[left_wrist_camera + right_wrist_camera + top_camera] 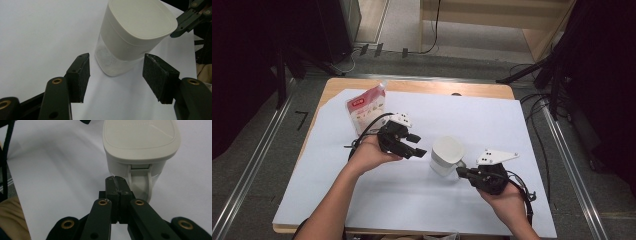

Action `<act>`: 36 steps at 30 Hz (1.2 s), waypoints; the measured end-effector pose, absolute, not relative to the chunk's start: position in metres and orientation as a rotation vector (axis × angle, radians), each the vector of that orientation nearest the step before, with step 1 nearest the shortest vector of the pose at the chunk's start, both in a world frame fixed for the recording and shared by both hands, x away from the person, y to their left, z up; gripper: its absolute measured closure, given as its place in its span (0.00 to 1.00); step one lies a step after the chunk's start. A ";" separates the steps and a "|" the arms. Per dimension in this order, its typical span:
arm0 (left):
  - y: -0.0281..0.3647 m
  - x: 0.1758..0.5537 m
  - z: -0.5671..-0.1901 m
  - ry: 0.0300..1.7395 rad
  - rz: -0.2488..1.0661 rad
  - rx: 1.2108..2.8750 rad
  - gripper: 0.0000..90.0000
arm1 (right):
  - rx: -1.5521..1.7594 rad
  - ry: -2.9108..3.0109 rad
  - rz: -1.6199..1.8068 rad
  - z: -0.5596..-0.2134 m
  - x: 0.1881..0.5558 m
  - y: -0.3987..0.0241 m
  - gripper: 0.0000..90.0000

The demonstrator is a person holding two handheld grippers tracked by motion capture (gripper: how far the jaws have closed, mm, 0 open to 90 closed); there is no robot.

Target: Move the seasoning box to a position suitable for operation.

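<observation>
White lidded container (446, 156) stands between open left tongs (418, 145) and shut right tongs (460, 172).

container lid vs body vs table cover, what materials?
Lid: looks like matte off-white plastic, moulded rounded edge. Container body: probably translucent plastic, frosted and cloudy at the base. Table cover: likely white paper or thin sheet, flat and matte, wood showing at its far edge.
</observation>
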State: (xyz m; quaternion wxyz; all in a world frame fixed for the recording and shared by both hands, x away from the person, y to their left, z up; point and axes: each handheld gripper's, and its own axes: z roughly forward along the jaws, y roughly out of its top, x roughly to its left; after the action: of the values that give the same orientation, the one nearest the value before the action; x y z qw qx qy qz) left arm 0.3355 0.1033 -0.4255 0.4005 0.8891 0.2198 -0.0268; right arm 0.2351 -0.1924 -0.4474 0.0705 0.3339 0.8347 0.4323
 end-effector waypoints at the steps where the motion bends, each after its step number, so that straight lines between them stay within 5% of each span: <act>1: 0.103 0.335 -0.426 0.557 -0.064 2.250 0.44 | 1.007 2.522 1.291 -0.449 0.236 -0.191 1.00; 36: 0.098 0.331 -0.425 0.544 -0.064 2.220 0.34 | 1.116 2.511 1.222 -0.464 0.272 -0.218 1.00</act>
State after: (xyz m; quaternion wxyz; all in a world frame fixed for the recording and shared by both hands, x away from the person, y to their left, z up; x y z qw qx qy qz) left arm 0.3311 0.0985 -0.4252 0.4144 0.8836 0.2167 -0.0255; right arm 0.2720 -0.2176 -0.4639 0.0671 0.3702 0.8332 0.4053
